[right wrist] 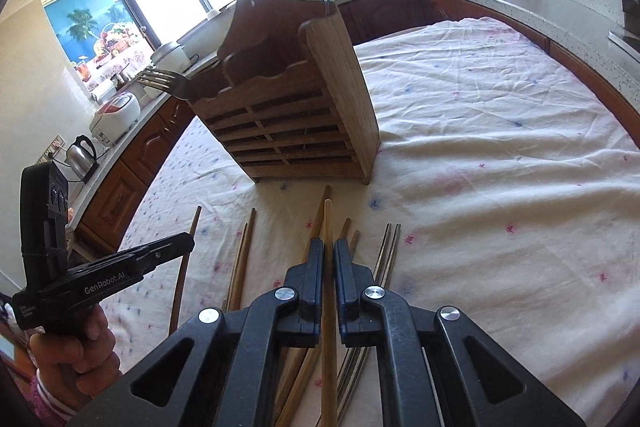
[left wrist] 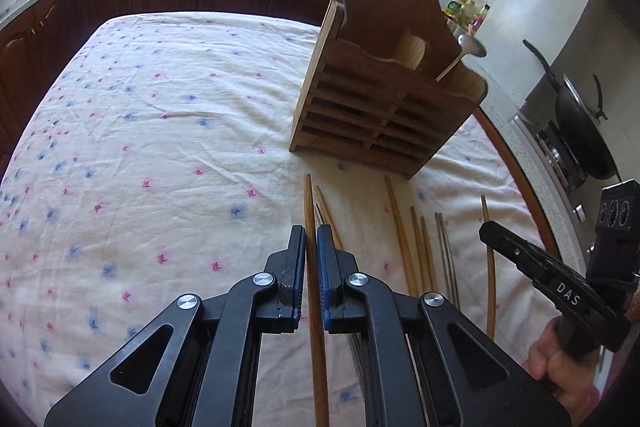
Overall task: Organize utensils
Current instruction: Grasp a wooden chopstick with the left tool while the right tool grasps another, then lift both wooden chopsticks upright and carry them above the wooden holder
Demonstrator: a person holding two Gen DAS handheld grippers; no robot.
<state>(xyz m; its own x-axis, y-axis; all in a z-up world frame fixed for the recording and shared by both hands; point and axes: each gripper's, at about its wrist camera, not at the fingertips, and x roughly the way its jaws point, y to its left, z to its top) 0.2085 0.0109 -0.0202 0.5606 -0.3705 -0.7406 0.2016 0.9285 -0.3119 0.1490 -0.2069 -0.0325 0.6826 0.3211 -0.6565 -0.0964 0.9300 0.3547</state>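
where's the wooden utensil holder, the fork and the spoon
wooden utensil holder (left wrist: 360, 123), left wrist view, slatted front
fork (right wrist: 160, 79), right wrist view, tines
spoon (left wrist: 474, 45), left wrist view, bowl

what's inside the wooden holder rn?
Wooden holder: a spoon leans out of one end compartment, a fork out of the other, and pale sticks stand in the middle. Their lower parts are hidden behind the slatted front.

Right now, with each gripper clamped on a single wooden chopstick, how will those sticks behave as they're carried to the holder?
Probably stiff and light: the chopstick in the left gripper stays straight. Held at one narrow spot, the right gripper's chopstick could pivot or slip. The tall wooden holder might tip if knocked.
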